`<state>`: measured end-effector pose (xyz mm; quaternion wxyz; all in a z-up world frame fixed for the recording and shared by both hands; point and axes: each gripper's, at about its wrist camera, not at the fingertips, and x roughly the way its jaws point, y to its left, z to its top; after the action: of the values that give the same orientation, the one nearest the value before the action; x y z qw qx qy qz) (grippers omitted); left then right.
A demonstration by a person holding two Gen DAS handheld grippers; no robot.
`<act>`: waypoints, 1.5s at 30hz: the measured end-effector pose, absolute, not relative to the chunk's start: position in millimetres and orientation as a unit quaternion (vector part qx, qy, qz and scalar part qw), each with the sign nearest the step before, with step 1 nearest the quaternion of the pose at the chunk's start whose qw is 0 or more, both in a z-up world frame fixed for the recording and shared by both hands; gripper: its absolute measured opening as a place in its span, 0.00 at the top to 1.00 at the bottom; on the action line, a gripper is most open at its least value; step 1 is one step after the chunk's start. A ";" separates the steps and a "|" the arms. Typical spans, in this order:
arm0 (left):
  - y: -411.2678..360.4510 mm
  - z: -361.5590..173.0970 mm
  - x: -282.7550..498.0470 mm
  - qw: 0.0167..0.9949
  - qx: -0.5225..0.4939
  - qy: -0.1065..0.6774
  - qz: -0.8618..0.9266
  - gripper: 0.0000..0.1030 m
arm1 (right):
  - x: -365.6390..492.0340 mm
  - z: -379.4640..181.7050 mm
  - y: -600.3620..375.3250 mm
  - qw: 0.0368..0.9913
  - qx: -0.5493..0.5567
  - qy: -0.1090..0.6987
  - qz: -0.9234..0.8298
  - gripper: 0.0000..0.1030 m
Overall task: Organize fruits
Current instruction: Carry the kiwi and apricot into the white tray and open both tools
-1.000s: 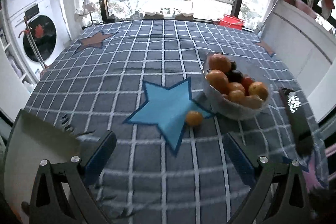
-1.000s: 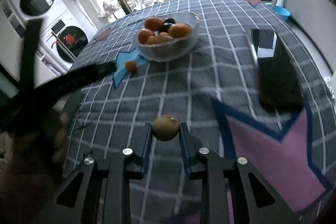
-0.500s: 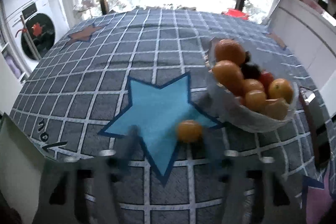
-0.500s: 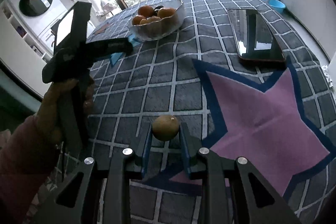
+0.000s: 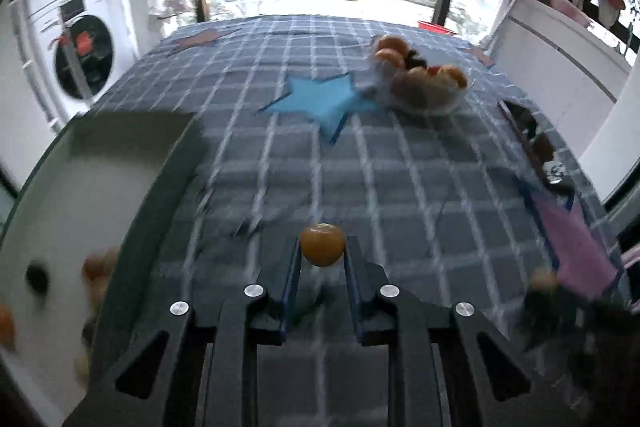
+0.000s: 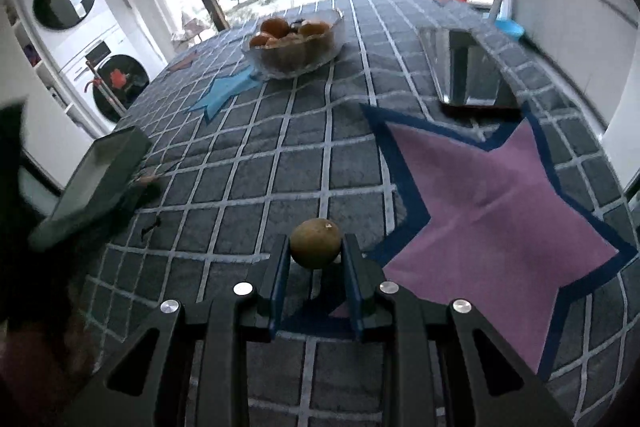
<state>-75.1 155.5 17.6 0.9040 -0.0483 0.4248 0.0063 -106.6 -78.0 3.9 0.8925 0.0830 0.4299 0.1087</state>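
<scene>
My left gripper [image 5: 322, 251] is shut on a small orange fruit [image 5: 322, 242], its pads pressing both sides, above the checked tablecloth [image 5: 400, 167]. To its left lies a white tray [image 5: 100, 187] with a dark rim, holding several blurred fruits. My right gripper [image 6: 316, 251] is shut on a round brown-green fruit [image 6: 315, 239], held over the cloth beside the pink star [image 6: 492, 187]. A glass bowl [image 6: 320, 57] piled with oranges and dark fruits stands far back; it is also in the left wrist view as the bowl [image 5: 456, 99]. The tray [image 6: 100, 175] lies at the left.
A dark phone [image 6: 468, 71] lies on the cloth at the far right, above the pink star. A blue star patch [image 5: 320, 97] sits by the bowl. Washing machines [image 6: 116, 83] stand beyond the table's left edge, and windows are behind. A hand and sleeve fill the right wrist view's lower left.
The left gripper went from wide open to shut on the small orange that lay by the blue star, then drew back beside the tray. The right gripper kept its fruit and shifted slightly.
</scene>
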 end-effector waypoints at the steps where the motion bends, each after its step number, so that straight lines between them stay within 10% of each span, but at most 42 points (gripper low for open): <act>1: 158.3 13.2 -82.2 0.904 -0.047 0.426 0.014 0.77 | -106.7 2.8 -76.1 0.898 0.076 0.421 0.103 0.72; 45: 182.2 13.0 -105.5 0.902 -0.095 0.420 -0.018 0.77 | -103.8 4.2 -76.5 0.898 0.061 0.426 0.091 0.72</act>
<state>-105.5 182.2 13.0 0.9025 -0.0953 0.4196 -0.0184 -103.8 -76.5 4.2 0.8980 0.0610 0.4263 0.0908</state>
